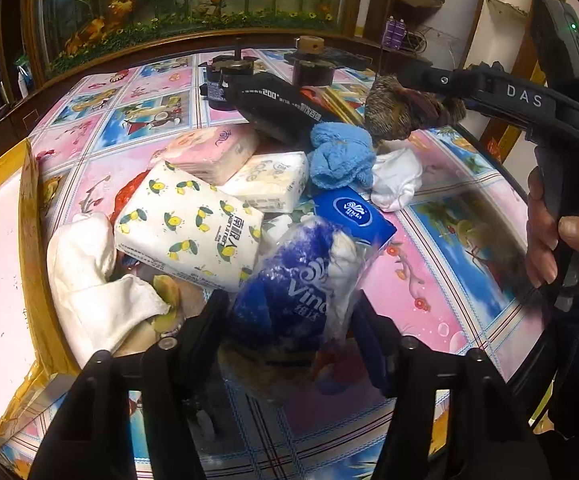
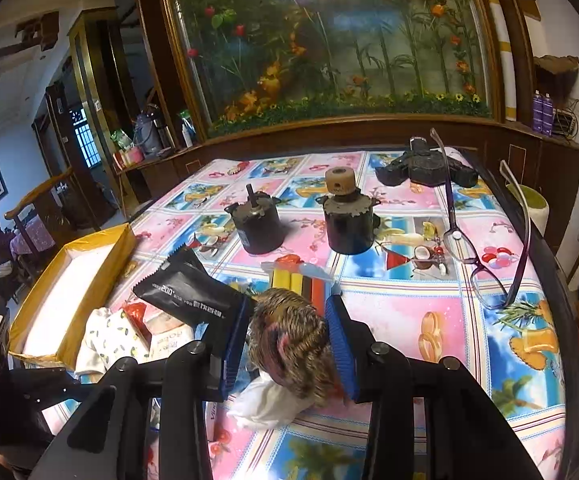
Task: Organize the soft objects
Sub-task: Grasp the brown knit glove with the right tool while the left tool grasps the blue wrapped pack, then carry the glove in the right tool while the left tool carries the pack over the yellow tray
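**Both grippers loaded at the soft-goods pile**

At centre bottom of the left wrist view, the left gripper (image 1: 289, 320) had its fingers clamped on a blue-and-white tissue pack (image 1: 301, 280), long axis pointing up-frame toward the heap. The right gripper (image 2: 287, 344) was pinched on a brown fuzzy bundle (image 2: 289, 340), raised above the floral tablecloth (image 2: 409, 320). Judged step: pick-up finished. The next move appears to call for transfer to the yellow-lined box (image 2: 101, 276) at left.

My left gripper (image 1: 289, 320) angles down, pads pressing a blue tissue pack (image 1: 289, 280); my right gripper (image 2: 289, 340) clamps a brown furry bundle (image 2: 289, 344), lifted.
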`<state>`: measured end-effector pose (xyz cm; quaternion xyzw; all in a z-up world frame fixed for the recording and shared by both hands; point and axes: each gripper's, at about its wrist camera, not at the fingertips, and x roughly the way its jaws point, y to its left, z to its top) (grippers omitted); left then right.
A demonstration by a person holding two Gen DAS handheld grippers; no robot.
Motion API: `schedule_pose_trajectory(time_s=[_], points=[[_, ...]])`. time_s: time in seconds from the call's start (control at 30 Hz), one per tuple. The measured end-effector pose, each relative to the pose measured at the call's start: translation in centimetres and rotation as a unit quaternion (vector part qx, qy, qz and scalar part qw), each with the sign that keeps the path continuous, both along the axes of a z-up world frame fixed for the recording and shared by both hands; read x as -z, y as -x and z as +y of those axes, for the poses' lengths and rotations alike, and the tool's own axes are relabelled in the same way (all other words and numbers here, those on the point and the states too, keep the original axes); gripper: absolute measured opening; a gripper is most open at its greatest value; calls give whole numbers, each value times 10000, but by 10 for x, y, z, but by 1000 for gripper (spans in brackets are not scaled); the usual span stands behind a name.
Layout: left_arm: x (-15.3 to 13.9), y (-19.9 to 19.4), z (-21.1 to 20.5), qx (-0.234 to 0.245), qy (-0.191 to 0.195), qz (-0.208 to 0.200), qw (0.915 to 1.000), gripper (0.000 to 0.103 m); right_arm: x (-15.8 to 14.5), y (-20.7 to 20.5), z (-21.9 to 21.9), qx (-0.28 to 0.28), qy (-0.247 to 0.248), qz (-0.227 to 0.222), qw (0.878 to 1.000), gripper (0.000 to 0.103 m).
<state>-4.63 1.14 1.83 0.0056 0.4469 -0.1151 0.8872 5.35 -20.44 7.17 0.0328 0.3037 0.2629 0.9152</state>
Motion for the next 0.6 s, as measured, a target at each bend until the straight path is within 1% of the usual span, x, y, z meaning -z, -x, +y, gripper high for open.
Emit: schedule_pose_trajectory(time_s=[0.03,0.1,0.13,0.17,0.27,0.4,0.43,0.57,0.6], points=[[1,0,-1,-21,-5,17,10000,56,1,-1,0,20,43,44,10000,43],[2,-1,1,-51,23,30,10000,54,4,-3,-2,79,105,196,9997,44],[2,-1,1,-56,42,35,10000,54,7,-5,-3,118,129,311,9994,49],[2,-1,2,-65,60,42,10000,54,11,-8,-5,133,139,448,9988,57],[2,-2,2,-86,87,59,9999,54,20,-15,-6,156,176,711,9972,60],[3,-1,0,-93,16,40,9999,54,26,-17,-4,151,264,834,9961,62],[3,-1,0,-100,22,13,9999,51,27,-17,-4,144,310,857,9957,64],[2,1,4,-129,161,-14,9998,48,34,-17,0,103,518,961,9940,70],[1,1,6,-158,221,-9,9996,48,35,-16,1,113,592,974,9934,70]])
